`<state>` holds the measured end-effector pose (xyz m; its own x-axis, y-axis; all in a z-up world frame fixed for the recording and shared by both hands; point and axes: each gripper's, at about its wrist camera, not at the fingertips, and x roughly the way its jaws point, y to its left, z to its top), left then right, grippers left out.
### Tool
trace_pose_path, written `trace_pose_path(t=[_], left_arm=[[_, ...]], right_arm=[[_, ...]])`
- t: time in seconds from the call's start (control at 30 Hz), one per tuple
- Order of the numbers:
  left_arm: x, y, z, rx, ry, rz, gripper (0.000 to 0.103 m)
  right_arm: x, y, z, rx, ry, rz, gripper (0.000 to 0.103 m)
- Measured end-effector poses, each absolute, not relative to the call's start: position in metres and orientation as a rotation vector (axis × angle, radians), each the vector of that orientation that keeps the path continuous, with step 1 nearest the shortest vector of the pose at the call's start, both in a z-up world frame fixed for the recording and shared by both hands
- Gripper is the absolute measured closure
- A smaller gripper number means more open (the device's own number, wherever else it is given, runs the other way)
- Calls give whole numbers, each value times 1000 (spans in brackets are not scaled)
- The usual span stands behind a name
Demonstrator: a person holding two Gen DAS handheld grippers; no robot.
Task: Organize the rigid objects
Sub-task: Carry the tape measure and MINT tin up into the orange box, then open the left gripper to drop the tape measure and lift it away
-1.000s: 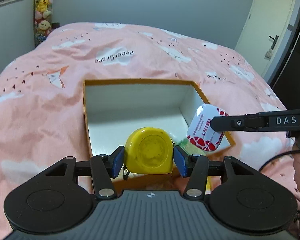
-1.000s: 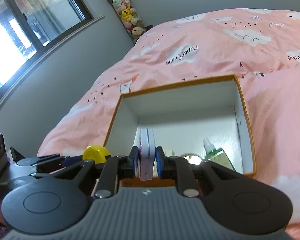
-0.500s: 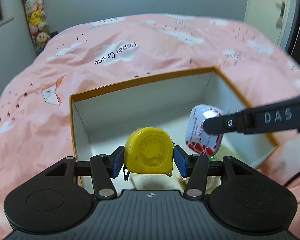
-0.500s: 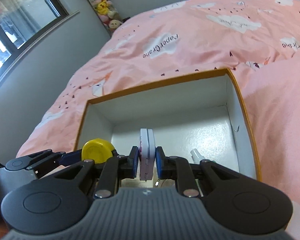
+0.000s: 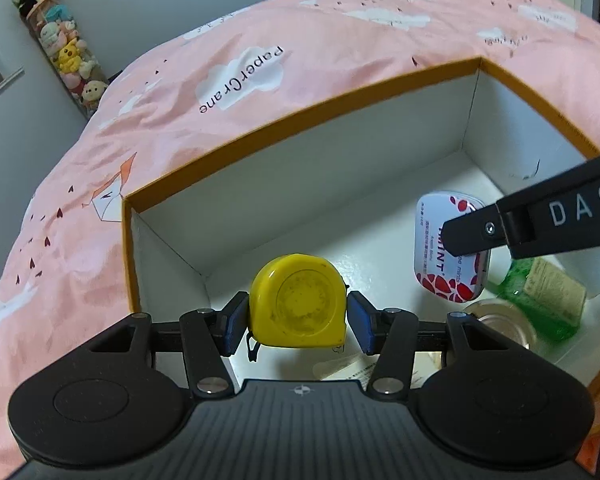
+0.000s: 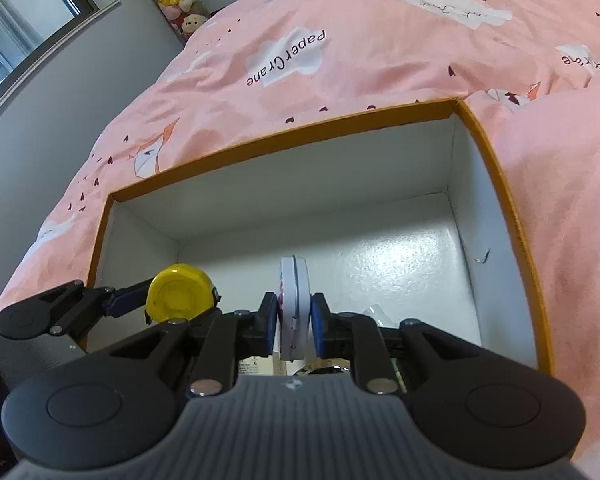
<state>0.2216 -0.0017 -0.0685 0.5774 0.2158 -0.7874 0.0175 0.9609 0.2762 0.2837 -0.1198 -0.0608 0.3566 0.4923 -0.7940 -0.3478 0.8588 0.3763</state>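
Two items are in your grasp at once, and over the last second both have come down from above the near rim to hang inside the orange-edged box (image 5: 300,118) on the pink bedspread (image 5: 220,60). Its white walls now fill most of both wrist views, where a moment ago the whole box was seen from higher up. Your left gripper (image 5: 298,318) is pinching the yellow tape measure (image 5: 298,302) by its two sides, blue pads pressed against the casing, and holds it above the floor of the box toward the near left corner. Your right gripper (image 6: 294,322) is clamped narrowly on the mint tin (image 6: 294,308), which stands on edge between the pads; from the left view the tin's red-and-white face (image 5: 452,252) hangs right of the tape measure, just above a green bottle (image 5: 548,296) and a round glass jar (image 5: 496,320) already lying at the near right. That puts you at the placing step, with neither item let go yet. Both grippers point steeply downward into the box, side by side, the left one rolled more level than it was. Judging by the free floor, the far half of the box is open, while the near right is crowded, so the tin will likely need setting clear of the bottle.
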Motion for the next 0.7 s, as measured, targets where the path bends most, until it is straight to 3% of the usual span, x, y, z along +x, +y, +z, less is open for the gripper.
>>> trace_pose_path(t=[0.33,0.63,0.7], left_arm=[[233,-6,-89,383,1046,134,42],[233,1,-88,322,1066,107,36],[231,2,-85,304,1051,90,30]], right_arm=[[286,-110,-67,136,1100,549,86],[287,-109,-67,131,1105,556,86],[287,-110,-67,132,1107,555,86]])
